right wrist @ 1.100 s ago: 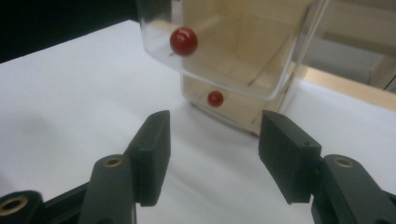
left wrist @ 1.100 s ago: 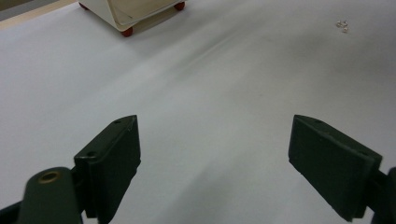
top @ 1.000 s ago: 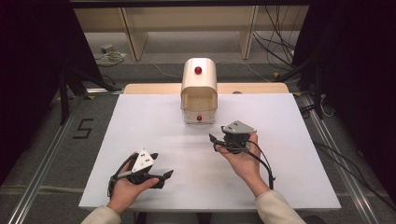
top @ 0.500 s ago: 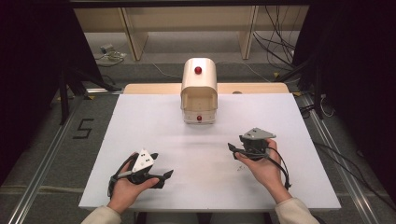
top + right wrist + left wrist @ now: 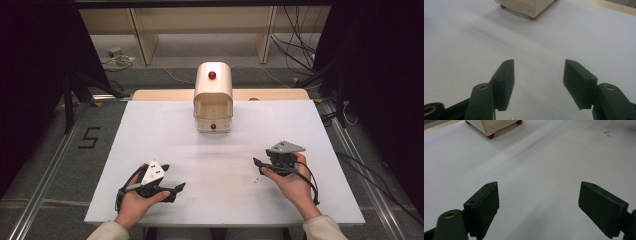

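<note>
Lying on the white table (image 5: 165, 125), a tiny clear piece (image 5: 256, 179) sits just below and beside the jaw tips of the right gripper (image 5: 258, 167), nearer the person. In the right gripper view this piece (image 5: 511, 118) peeks in at the bottom edge, low between the two black jaws and close to the left one; what it is cannot be told, being so small. It touches neither jaw. The left gripper view catches the same piece (image 5: 607, 131) far off at the upper right, well apart from that gripper's own jaws.

The right gripper stands wide open with bare table between its jaws, held in the right hand (image 5: 292, 182) low over the table, jaws pointing toward the table's middle. Ahead of it, well apart, stands a cream box (image 5: 213, 97) with a rounded top, a red knob on top and another red knob low on its front; its open face looks toward the person. In the right gripper view the box's (image 5: 526, 6) red feet show at the top.

The left gripper (image 5: 172, 181) is wide open too, nothing between its jaws, resting in the left hand (image 5: 135, 202) near the table's front edge, well apart from the right gripper. The box (image 5: 492, 126) lies far ahead of it.
</note>
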The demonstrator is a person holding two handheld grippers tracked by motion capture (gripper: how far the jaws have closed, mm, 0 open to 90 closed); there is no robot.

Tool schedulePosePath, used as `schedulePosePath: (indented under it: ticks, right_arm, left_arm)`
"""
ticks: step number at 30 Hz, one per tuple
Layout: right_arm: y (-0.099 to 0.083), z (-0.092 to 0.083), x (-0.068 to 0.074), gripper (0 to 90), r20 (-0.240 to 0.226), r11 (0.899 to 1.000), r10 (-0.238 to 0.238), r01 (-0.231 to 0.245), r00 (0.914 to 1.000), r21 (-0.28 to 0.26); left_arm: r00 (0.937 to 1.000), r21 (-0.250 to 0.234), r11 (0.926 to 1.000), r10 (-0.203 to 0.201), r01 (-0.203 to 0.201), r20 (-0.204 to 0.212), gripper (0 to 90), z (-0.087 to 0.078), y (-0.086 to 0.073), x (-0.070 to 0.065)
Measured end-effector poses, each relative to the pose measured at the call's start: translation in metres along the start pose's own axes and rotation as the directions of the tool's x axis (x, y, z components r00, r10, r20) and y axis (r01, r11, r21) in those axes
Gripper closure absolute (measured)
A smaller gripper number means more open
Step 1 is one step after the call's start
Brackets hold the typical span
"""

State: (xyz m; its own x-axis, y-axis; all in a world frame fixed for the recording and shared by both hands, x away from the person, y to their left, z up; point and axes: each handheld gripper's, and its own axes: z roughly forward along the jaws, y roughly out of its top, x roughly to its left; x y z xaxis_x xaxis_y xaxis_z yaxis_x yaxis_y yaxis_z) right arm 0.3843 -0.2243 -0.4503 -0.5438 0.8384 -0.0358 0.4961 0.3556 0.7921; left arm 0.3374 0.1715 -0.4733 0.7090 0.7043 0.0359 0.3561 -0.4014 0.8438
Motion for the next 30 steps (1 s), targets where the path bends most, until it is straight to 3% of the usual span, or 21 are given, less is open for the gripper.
schedulePosePath:
  ticks: [21,26,30]
  right_arm:
    - [-0.0056,-0.0053,-0.0048,43.8,0.026,1.000,-0.005,0.004,0.9996,0.011]
    - [-0.0063,-0.0039,-0.0048,44.9,0.014,0.999,-0.001,0.001,0.9999,0.039]
    - [-0.0071,-0.0014,-0.0031,51.0,0.002,0.997,0.001,-0.001,1.0000,0.082]
  left_arm:
    - [1.0000,0.001,1.0000,0.003,-0.003,0.004,16.5,-0.0011,0.0003,0.0006]
    - [1.0000,0.002,1.0000,0.002,-0.002,0.004,16.4,-0.0008,0.0004,0.0009]
    - [1.0000,0.005,1.0000,0.003,-0.003,0.002,16.4,-0.0005,0.0002,0.0008]
